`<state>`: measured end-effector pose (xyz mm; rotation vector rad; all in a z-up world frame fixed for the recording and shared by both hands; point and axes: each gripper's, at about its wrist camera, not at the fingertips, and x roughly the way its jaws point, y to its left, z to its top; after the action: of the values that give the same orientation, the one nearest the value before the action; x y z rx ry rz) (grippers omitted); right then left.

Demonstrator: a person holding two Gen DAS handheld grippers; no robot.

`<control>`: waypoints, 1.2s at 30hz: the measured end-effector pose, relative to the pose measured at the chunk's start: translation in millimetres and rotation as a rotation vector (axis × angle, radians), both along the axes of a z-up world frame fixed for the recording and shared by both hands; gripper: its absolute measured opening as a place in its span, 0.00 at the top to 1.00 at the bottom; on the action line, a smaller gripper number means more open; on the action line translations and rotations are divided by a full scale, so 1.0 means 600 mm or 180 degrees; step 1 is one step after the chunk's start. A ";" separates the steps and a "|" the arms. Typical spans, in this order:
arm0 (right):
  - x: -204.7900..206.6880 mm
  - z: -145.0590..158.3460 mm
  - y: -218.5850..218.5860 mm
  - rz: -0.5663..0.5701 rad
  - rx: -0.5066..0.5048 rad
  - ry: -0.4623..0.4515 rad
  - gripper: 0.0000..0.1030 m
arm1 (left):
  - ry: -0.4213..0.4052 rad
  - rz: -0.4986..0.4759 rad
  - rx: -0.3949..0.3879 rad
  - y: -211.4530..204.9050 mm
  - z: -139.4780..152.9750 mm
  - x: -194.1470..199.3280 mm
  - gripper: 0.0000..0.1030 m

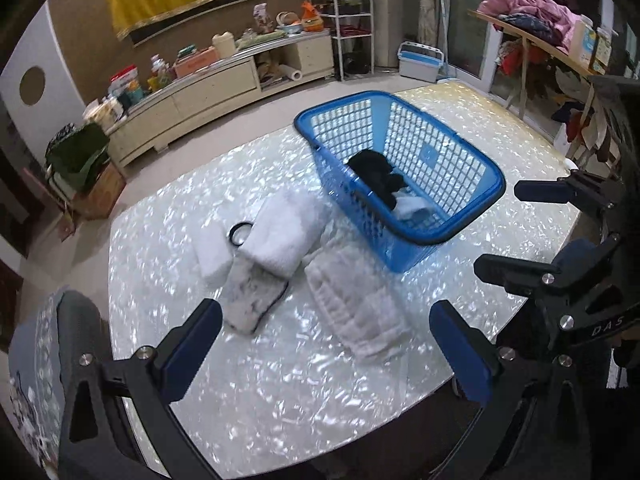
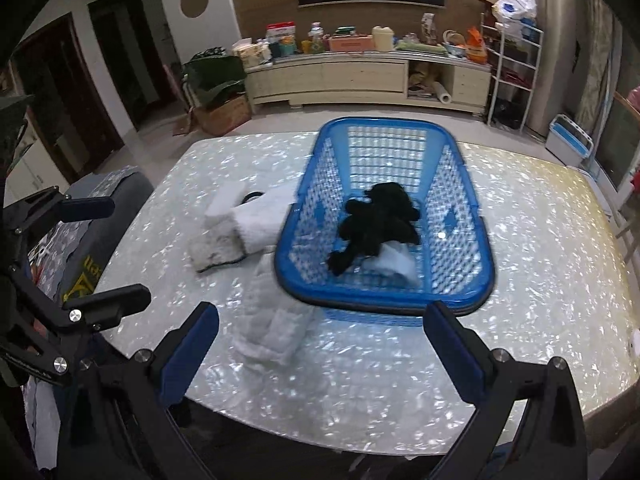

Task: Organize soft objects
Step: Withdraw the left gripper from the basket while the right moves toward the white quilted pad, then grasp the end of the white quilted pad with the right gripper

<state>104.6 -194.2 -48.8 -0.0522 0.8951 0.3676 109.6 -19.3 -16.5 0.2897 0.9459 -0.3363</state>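
Nearest the left wrist lens, the left gripper (image 1: 326,344) hangs over the pearly table (image 1: 280,392) with its jaws spread wide and nothing between them; just beyond lies a long folded grey-white towel (image 1: 354,308), one end running under the near corner of the blue basket (image 1: 472,184). Left of that towel sit a thick white towel (image 1: 282,232), a small white pad (image 1: 212,250) beside it, a black ring (image 1: 240,234) between the two, and a pale black-edged cloth (image 1: 252,304) in front. Inside the basket rest a black garment (image 2: 380,224) and a white cloth (image 2: 394,262). Over the table's near edge, the right gripper (image 2: 322,354) is also spread wide and empty, pointing at the basket's near rim
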 end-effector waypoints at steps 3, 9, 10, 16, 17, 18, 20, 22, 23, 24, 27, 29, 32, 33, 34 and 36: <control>-0.002 -0.004 0.018 0.0095 0.0012 0.0026 0.00 | 0.0012 0.0088 -0.0008 0.019 -0.005 -0.010 0.00; -0.006 -0.022 0.057 0.0248 -0.0013 0.0109 0.00 | 0.0086 0.0220 -0.0102 0.055 -0.020 -0.031 0.00; -0.005 -0.026 0.064 0.0271 -0.0022 0.0123 0.00 | 0.0085 0.0259 -0.0099 0.062 -0.023 -0.035 0.00; -0.014 -0.048 0.102 0.0395 -0.0087 0.0229 0.00 | 0.0226 0.0409 -0.0173 0.099 -0.054 -0.046 0.00; -0.014 -0.054 0.109 0.0413 -0.0098 0.0260 0.00 | 0.0255 0.0426 -0.0188 0.104 -0.059 -0.048 0.00; -0.014 -0.059 0.113 0.0426 -0.0103 0.0288 0.00 | 0.0288 0.0443 -0.0206 0.110 -0.065 -0.049 0.00; -0.014 -0.071 0.124 0.0451 -0.0129 0.0345 0.01 | 0.0330 0.0469 -0.0212 0.119 -0.075 -0.051 0.00; -0.014 -0.083 0.132 0.0469 -0.0150 0.0392 0.01 | 0.0357 0.0506 -0.0196 0.129 -0.087 -0.052 0.00; -0.011 -0.089 0.136 0.0484 -0.0155 0.0429 0.01 | 0.0372 0.0518 -0.0194 0.132 -0.091 -0.052 0.00; -0.010 -0.094 0.140 0.0490 -0.0161 0.0455 0.01 | 0.0393 0.0533 -0.0193 0.135 -0.098 -0.052 0.00; -0.002 -0.111 0.150 0.0499 -0.0191 0.0529 0.01 | 0.0450 0.0612 -0.0187 0.146 -0.118 -0.047 0.00; 0.004 -0.125 0.156 0.0503 -0.0197 0.0592 0.01 | 0.0468 0.0659 -0.0180 0.153 -0.129 -0.044 0.00; 0.011 -0.146 0.162 0.0467 -0.0238 0.0670 0.01 | 0.0526 0.0741 -0.0135 0.163 -0.150 -0.038 0.00; 0.015 -0.153 0.163 0.0448 -0.0235 0.0714 0.01 | 0.0540 0.0771 -0.0118 0.165 -0.156 -0.036 0.00; 0.016 -0.158 0.162 0.0433 -0.0230 0.0745 0.01 | 0.0558 0.0800 -0.0112 0.169 -0.163 -0.034 0.00; 0.027 -0.171 0.163 0.0402 -0.0229 0.0811 0.04 | 0.0632 0.0850 -0.0148 0.176 -0.178 -0.028 0.00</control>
<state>120.8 -96.2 -151.3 -0.1309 1.1602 0.4668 93.0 86.4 -123.3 0.0858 1.1561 -0.1427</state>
